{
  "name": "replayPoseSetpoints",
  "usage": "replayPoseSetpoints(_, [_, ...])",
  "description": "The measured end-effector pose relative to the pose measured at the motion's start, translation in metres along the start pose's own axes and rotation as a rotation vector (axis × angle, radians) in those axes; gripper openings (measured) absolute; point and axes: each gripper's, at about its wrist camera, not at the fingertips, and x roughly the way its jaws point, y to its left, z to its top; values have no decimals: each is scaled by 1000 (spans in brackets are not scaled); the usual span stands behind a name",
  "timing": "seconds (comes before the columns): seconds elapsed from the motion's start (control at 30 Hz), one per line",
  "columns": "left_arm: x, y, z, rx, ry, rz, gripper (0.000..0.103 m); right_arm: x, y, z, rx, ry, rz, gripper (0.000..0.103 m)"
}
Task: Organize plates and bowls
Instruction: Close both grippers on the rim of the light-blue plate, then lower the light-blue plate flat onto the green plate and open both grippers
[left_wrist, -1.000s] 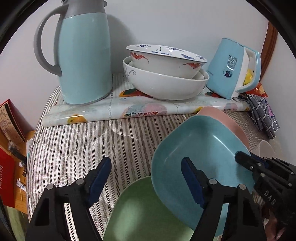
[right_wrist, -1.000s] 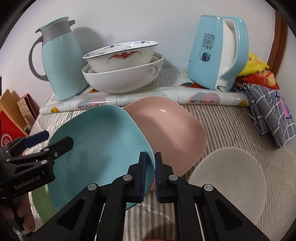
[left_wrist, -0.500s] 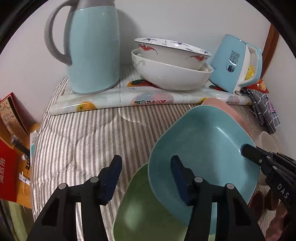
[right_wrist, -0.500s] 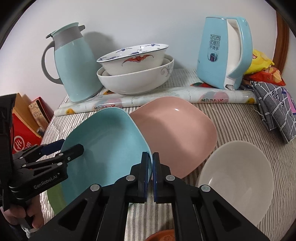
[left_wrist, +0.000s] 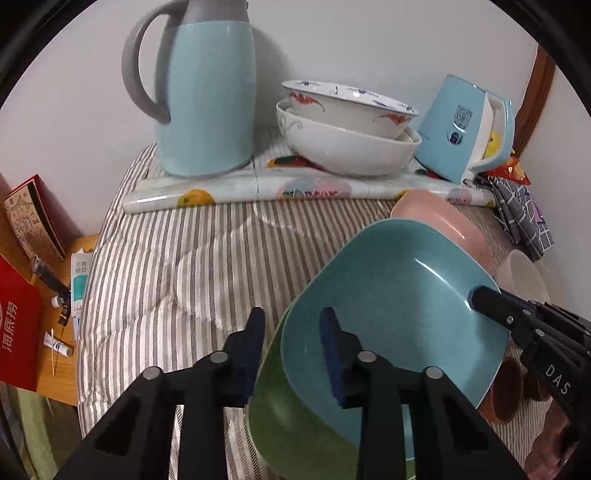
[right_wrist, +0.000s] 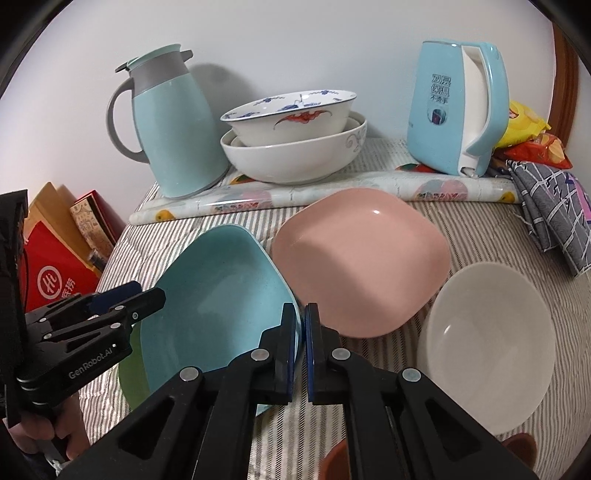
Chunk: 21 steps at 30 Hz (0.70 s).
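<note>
Right view only: white bowl (right_wrist: 487, 347), right tool (right_wrist: 301, 328) pinching blue plate (right_wrist: 218, 295) rim

Blue plate (right_wrist: 221, 295) atop green plate (right_wrist: 129, 365)

My left gripper (right_wrist: 147, 299) reads "GenRobot.AI"; my right gripper (left_wrist: 476, 295) shows "DAS" (rest hidden). The blue kettle (right_wrist: 450, 114) carries "双层保温不烫手". The red box (left_wrist: 14, 332) says "海底捞".

My tongs: right gripper (right_wrist: 302, 345) black, pads blue. Plates: teal plate (right_wrist: 218, 295), green plate (left_wrist: 291, 424) under it, pink plate (right_wrist: 362, 258). White bowl (right_wrist: 487, 347) plain. Tablecloth (left_wrist: 166, 266) grey-white striped. Jug (right_wrist: 177, 140) pale blue, grey handle.
</note>
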Motion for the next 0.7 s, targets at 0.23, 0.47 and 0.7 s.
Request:
replayPoseSetpoints(0.23, [-1, 4, -11, 4, -3, 11, 11, -4, 5, -5, 4, 2, 14, 5])
replayPoseSetpoints(0.47, [-13, 15, -15, -10, -9, 15, 10, -4, 14, -8, -4, 6, 40, 5])
replayPoseSetpoints(0.7, [-24, 23, -23, -32, -10, 11, 10, -2, 20, -8, -30, 10, 54, 5])
